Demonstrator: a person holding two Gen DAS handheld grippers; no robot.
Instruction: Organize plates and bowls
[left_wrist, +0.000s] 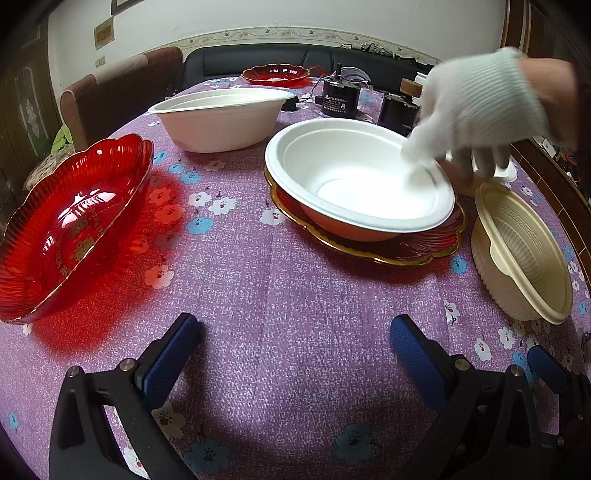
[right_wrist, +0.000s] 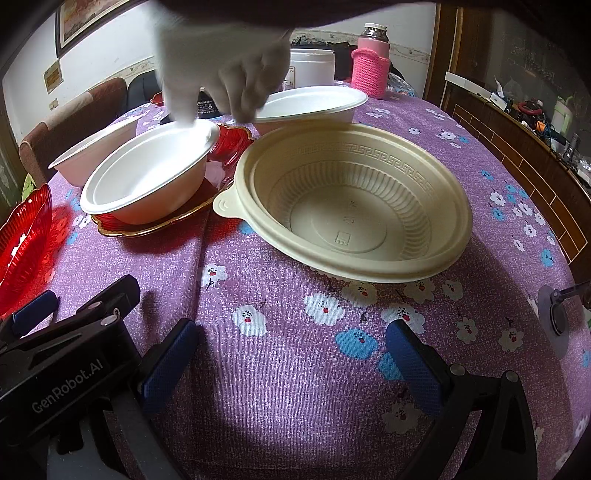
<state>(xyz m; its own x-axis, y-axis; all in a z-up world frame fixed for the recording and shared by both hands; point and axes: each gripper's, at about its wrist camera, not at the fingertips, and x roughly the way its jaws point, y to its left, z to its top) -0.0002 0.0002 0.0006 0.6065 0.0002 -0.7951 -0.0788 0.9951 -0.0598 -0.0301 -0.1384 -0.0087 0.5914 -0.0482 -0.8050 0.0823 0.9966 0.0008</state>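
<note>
A white bowl (left_wrist: 354, 181) sits on a red gold-rimmed plate (left_wrist: 436, 243); it also shows in the right wrist view (right_wrist: 147, 177) on the same plate (right_wrist: 229, 144). A white-gloved hand (left_wrist: 476, 110) touches the bowl's far rim. A beige bowl (right_wrist: 351, 199) stands right of it. A second white bowl (left_wrist: 221, 118) stands behind, a red glass plate (left_wrist: 70, 229) at the left. My left gripper (left_wrist: 295, 350) is open and empty above the cloth. My right gripper (right_wrist: 291, 354) is open and empty in front of the beige bowl.
A third white bowl (right_wrist: 314, 103), a pink knit-covered bottle (right_wrist: 371, 62) and a white container (right_wrist: 312, 66) stand at the back. Another red plate (left_wrist: 277, 74) and dark devices (left_wrist: 338, 98) lie far back. Chairs (left_wrist: 110, 96) stand at the table's left edge.
</note>
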